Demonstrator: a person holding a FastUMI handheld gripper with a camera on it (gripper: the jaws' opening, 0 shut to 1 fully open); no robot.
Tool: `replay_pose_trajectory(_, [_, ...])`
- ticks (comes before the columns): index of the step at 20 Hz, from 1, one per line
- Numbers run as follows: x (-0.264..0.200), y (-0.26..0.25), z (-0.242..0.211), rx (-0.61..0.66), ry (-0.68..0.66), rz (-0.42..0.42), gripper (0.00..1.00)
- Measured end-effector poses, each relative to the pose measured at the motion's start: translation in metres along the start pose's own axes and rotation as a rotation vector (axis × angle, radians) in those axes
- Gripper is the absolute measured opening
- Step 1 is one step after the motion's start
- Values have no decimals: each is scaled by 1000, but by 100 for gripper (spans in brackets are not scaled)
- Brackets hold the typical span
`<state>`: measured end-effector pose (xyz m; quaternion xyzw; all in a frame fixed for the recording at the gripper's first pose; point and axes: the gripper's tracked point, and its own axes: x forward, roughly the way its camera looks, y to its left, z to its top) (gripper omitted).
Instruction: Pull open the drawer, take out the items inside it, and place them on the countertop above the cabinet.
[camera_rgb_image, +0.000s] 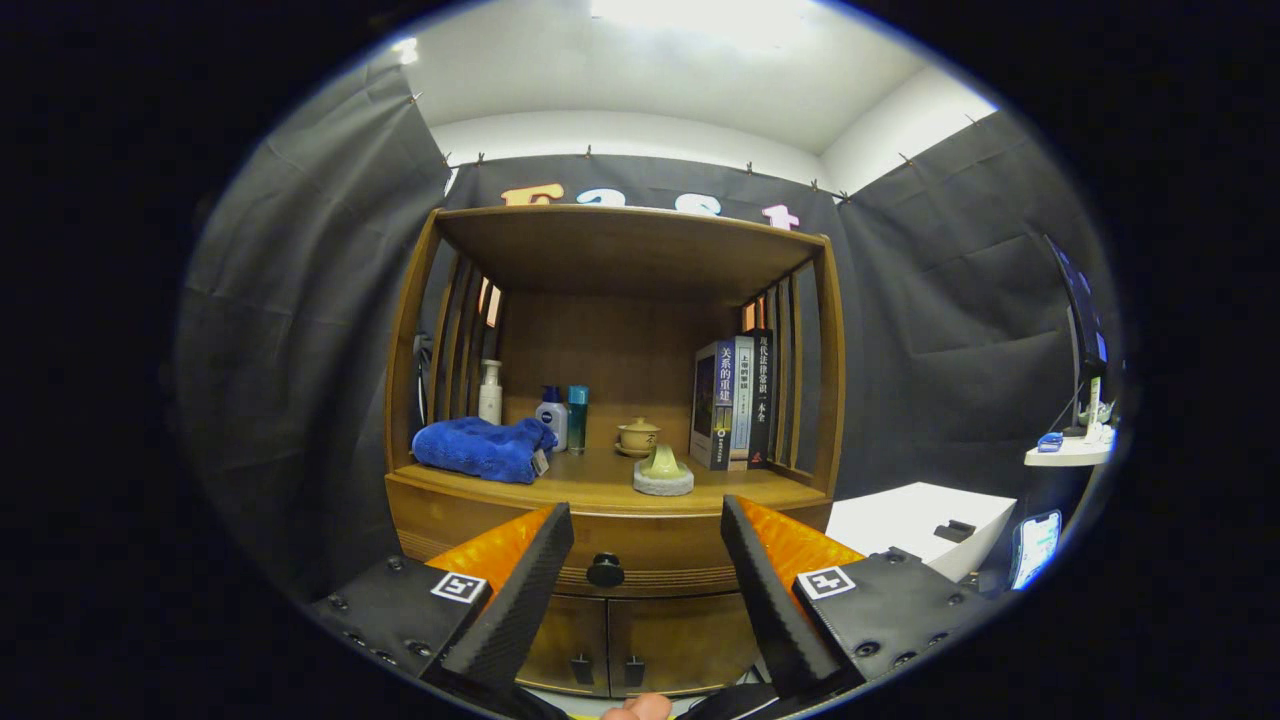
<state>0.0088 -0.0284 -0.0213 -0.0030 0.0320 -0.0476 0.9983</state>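
The drawer (610, 555) is closed, its wooden front flush in the cabinet (610, 640) just under the countertop (600, 485). Its round dark knob (606, 570) sits at the middle of the front, in the gap between the two fingers of the gripper (648, 535) and a little beyond their tips. The jaws stand wide apart with nothing between them and neither finger touching the knob or the wood. Open air lies all around the knob, so the front is unobstructed.

Below the drawer, two cabinet doors (615, 650) meet at a centre seam, each with a small dark handle beside it.

Above the drawer, the countertop is smooth honey-coloured wood with a rounded front edge. Near that edge, right above the knob, rests a low round grey stone dish with a pale green piece on it (663, 472). Behind it stands a small lidded ceramic cup (638, 436). Left of the knob's line lies a soft, rumpled blue towel (485, 448), with a white pump bottle (490, 392), a white-and-blue bottle (551, 415) and a slim teal bottle (578, 418) behind it. To the right, upright books (735, 402) lean against the slatted side. The front middle of the countertop is bare.
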Motion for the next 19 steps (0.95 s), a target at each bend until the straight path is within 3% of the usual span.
replay_pose_trajectory(19, [4,4,0,4,13,16,97])
